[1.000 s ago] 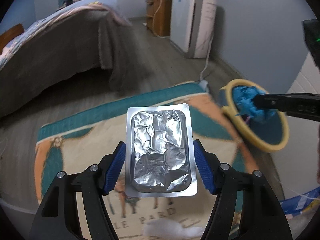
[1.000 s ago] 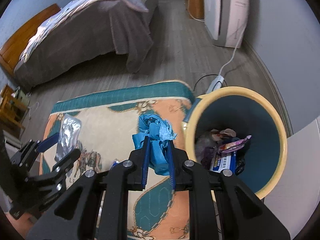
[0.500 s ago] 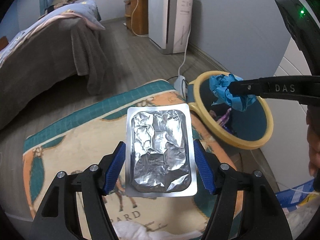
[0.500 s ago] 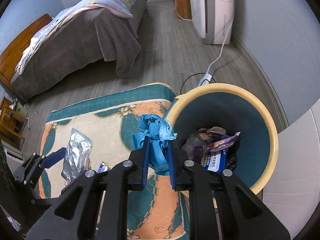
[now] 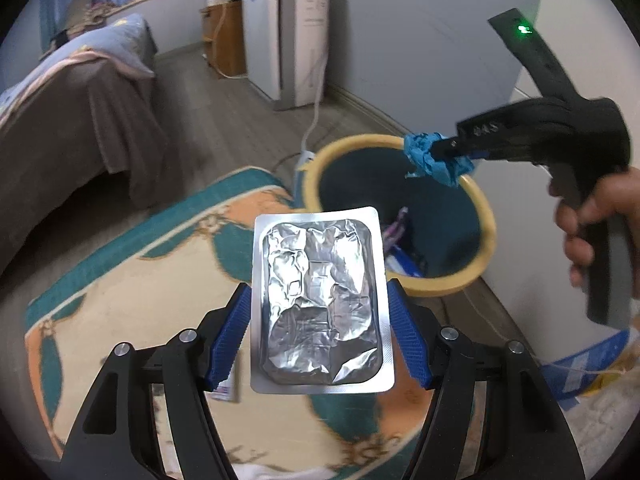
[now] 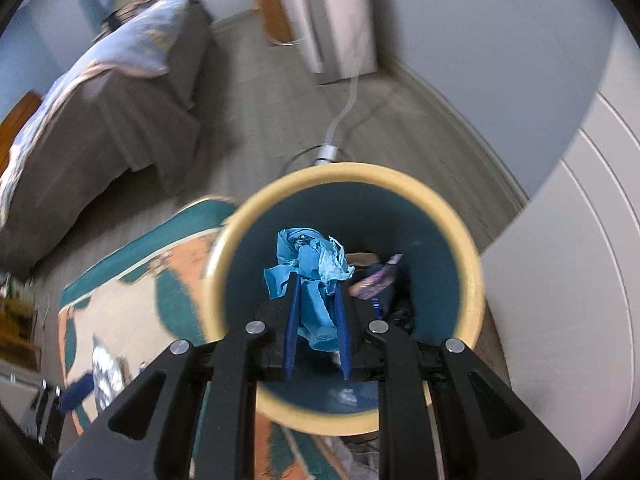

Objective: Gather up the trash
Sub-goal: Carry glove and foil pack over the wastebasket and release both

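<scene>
Soft, even daylight is filling both views, entering near the curtained window at the upper left. Fisheye bending is curving walls and floor toward dark vignetted corners. Motion blur is smearing the rug and bed, while the foil blister pack is catching bright glare.

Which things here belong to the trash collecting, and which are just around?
In the job:
- blue crumpled paper, clamped in the right hand-held gripper over the bin
- foil blister pack, held by the left hand-held gripper
- yellow-rimmed bin

Just around:
- patterned rug
- bed
- white appliance
</scene>
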Available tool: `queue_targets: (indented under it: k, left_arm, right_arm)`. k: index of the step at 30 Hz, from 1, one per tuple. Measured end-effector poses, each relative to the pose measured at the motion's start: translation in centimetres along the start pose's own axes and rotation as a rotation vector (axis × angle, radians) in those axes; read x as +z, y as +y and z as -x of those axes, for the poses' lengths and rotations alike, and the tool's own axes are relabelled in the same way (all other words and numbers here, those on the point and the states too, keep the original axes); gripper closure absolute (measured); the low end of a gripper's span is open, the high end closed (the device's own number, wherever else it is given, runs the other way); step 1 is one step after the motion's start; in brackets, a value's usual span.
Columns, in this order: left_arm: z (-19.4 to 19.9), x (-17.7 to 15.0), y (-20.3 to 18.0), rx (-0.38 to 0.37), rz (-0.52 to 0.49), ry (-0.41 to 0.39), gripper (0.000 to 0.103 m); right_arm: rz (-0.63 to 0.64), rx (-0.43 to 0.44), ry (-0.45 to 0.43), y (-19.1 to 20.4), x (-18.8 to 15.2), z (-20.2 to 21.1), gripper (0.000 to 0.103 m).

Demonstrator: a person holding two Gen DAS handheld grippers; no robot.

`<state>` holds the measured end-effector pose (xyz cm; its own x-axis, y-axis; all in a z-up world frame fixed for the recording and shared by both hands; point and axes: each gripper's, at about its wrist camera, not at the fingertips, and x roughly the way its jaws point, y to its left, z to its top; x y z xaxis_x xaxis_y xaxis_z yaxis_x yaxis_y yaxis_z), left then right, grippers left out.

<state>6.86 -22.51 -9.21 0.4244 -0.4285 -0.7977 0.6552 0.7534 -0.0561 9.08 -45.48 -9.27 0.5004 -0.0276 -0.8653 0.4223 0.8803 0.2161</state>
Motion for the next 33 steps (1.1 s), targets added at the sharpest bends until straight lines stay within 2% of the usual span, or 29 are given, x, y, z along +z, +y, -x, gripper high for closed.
queue_targets:
  k: [6, 12, 18, 25, 30, 33]
  left_arm:
    - [-2.6, 0.8, -2.6, -0.041, -0.052, 0.061, 0.035]
    - [-5.8, 2.7, -4.9, 0.002, -0.173, 0.08, 0.035]
    - [-8.1, 5.5, -4.8, 0.019, -0.145, 0.074, 0.034]
    - [-8.7, 8.3, -4.4, 0.058, -0.123, 0.015, 0.034]
    - [-7.5, 9.4, -3.9, 0.057, -0.087, -0.072, 0.034]
    - [-7.3, 9.3, -3.9, 0.052, -0.085, -0.08, 0.028]
  right_arm:
    - [-0.07, -0.025, 0.023, -2.1, -0.2, -0.9, 0.087]
    - [-0.097, -0.029, 0.023, -2.9, -0.4, -1.1, 0.087]
    - [-0.127, -0.024, 0.004, -3.7, 0.1, -1.0, 0.087]
    - [-0.168, 0.005, -0.026, -4.1, 0.2, -0.6, 0.087]
    - [-0.158, 0.039, -0.105, -3.5, 0.8, 0.7, 0.087]
    - [-0.143, 0.062, -0.131, -3.2, 1.0, 1.2, 0.086]
